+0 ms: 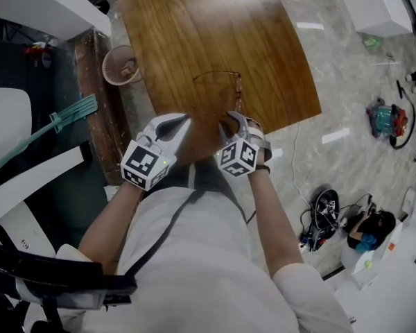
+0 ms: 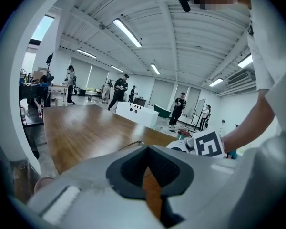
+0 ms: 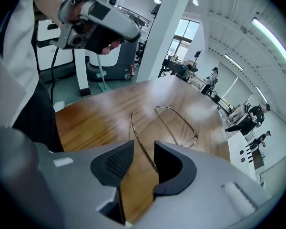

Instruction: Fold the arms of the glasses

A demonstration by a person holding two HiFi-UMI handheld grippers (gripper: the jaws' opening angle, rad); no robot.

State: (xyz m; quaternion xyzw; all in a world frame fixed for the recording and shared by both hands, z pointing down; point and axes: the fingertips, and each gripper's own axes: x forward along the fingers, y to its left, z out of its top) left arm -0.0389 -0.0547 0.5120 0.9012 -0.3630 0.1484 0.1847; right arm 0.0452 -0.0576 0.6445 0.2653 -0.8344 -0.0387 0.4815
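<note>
glasses (image 3: 139, 145) on table (image 1: 194, 26) | left claw (image 1: 184, 121), right claw (image 1: 229, 121) at near edge

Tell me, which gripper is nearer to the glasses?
Right. The right gripper has one arm of the glasses between its open fingers. The left gripper, shut, sits beside it, just short of the glasses.

Long ceiling strip lamps (image 2: 127, 32) above the left tongs (image 2: 148, 151) and windows (image 3: 181, 30) far beyond the right tongs (image 3: 143, 149) give bright, even light. Pale glare patches sit on the desk (image 3: 100, 113) ahead of the right tongs, and streaks on the floor (image 1: 347, 158) to their right. Both gripper views bulge, dark-cornered; the tongs' near bodies look soft.
</note>
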